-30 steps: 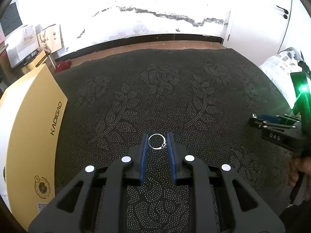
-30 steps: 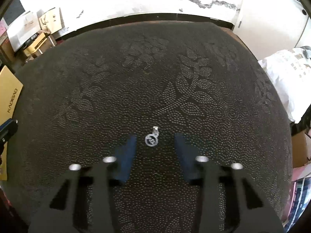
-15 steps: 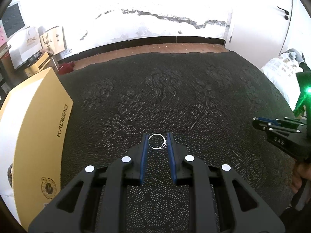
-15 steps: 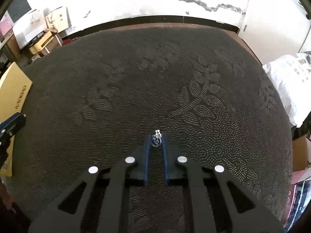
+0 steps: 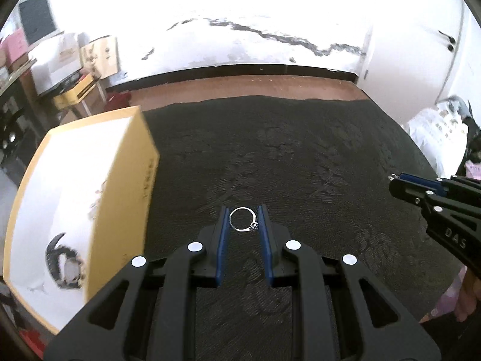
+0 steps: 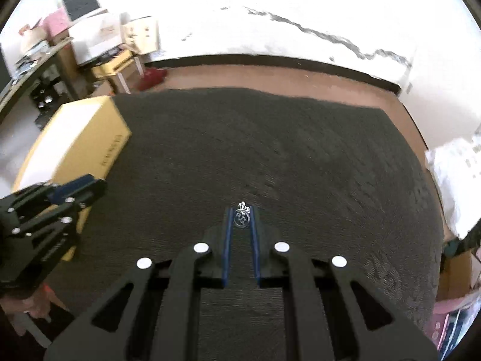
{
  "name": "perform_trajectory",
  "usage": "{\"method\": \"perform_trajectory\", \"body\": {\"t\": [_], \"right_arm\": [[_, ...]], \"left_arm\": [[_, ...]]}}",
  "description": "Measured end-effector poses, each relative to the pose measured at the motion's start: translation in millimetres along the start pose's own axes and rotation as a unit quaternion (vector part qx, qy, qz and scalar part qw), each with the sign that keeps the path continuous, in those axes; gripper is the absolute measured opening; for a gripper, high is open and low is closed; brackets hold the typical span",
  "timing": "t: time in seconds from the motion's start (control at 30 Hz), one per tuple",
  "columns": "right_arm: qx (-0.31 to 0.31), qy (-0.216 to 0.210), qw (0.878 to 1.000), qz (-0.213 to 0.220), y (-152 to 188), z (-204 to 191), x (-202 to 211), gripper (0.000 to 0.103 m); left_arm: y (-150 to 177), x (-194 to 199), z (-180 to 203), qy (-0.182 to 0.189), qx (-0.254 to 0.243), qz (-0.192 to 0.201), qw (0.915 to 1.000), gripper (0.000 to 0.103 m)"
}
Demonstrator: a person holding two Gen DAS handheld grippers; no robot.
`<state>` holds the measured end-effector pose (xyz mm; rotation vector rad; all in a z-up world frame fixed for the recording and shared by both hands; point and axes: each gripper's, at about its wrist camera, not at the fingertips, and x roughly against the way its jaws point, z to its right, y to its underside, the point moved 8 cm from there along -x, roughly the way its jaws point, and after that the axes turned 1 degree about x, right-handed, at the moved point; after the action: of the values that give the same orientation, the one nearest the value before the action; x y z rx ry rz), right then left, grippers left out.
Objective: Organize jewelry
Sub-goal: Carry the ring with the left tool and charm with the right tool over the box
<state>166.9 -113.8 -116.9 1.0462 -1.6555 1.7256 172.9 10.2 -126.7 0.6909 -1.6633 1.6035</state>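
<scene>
Left wrist view: a ring (image 5: 243, 219) sits flat between the tips of the left gripper (image 5: 243, 221), whose narrow-set jaws pinch it on both sides above the dark cloth (image 5: 300, 156). A yellow box (image 5: 90, 198) stands at left. The right gripper (image 5: 396, 180) shows at far right.

Right wrist view: the right gripper (image 6: 241, 218) has its jaws almost closed, clamping a small pendant (image 6: 242, 217) at the tips; its clasp pokes out beyond them. The left gripper (image 6: 90, 188) shows at left.

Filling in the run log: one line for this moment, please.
left gripper: shut on ring | right gripper: shut on small pendant
</scene>
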Motion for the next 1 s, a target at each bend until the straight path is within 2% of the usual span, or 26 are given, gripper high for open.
{"method": "perform_trajectory", "body": {"t": [0.23, 0.57, 0.8, 1.0], "right_arm": [[0.065, -0.049, 0.996, 0.026, -29, -92, 24, 0.012], [0.147, -0.136, 0.978, 0.056, -72, -235, 50, 0.012], [0.197, -0.166, 0.966, 0.036, -80, -313, 20, 0.012], [0.207, -0.162, 0.965, 0.003, -68, -326, -23, 0.012]], "left_arm": [[2, 40, -62, -0.032, 0.036, 0.000, 0.9988, 0.020], [10, 81, -175, -0.107, 0.099, 0.006, 0.9893, 0.020], [32, 72, -239, -0.149, 0.150, -0.020, 0.9773, 0.020], [43, 47, -263, -0.160, 0.177, -0.038, 0.9704, 0.020]]}}
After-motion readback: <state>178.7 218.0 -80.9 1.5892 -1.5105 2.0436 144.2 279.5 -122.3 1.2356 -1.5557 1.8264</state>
